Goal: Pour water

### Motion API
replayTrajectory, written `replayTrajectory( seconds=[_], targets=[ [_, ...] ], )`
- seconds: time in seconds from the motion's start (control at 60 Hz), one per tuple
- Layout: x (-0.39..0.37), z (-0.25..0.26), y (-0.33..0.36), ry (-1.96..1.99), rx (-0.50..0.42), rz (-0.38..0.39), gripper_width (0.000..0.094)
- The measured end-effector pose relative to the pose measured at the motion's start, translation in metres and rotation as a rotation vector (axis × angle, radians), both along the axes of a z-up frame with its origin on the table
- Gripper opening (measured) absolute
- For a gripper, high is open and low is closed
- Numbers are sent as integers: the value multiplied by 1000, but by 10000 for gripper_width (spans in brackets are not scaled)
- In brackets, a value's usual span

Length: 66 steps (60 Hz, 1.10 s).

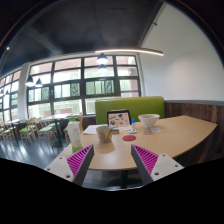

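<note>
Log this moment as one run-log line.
hand-held gripper: open, empty | cup: on table, beyond fingers | bottle: left of cup | bowl: further right | pour: not started

We've got a light wooden table (170,132) with a rounded edge. On it, from the near side going across: a tall pale cup (74,134), a smaller mug-like cup (104,132) just beside it, a dark-framed card or tablet (119,118) propped upright behind, something red and flat (128,135) nearby, and a white bowl-shaped thing (149,121) further along.
</note>
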State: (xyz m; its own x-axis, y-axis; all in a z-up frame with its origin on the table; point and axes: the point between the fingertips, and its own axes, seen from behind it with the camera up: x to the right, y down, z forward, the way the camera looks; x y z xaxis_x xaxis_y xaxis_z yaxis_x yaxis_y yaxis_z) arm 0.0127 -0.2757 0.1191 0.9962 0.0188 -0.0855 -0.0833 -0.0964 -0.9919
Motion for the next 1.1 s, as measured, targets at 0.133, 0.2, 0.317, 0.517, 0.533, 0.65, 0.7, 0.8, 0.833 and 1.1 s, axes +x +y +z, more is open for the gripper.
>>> replayTrajectory(
  seconds=[0.133, 0.2, 0.317, 0.517, 0.533, 0.65, 0.7, 0.8, 0.833, 1.1],
  targets=[
    [-3, 7, -3, 10, 23, 15, 824],
    [-9, 3, 2, 16, 24, 30, 829],
    [-21, 1, 7, 11, 22, 82, 828],
    [-79, -13, 34, -9, 44, 167, 829],
    [-86, -14, 38, -9, 47, 175, 828],
    [-134, -22, 66, -36, 73, 191, 830],
    [-149, -19, 84, -43, 73, 182, 827],
    [-160, -26, 133, -57, 69, 160, 824],
    [-180, -22, 135, -61, 59, 143, 823],
    [-179, -34, 232, -97, 19, 22, 452]
  ],
)
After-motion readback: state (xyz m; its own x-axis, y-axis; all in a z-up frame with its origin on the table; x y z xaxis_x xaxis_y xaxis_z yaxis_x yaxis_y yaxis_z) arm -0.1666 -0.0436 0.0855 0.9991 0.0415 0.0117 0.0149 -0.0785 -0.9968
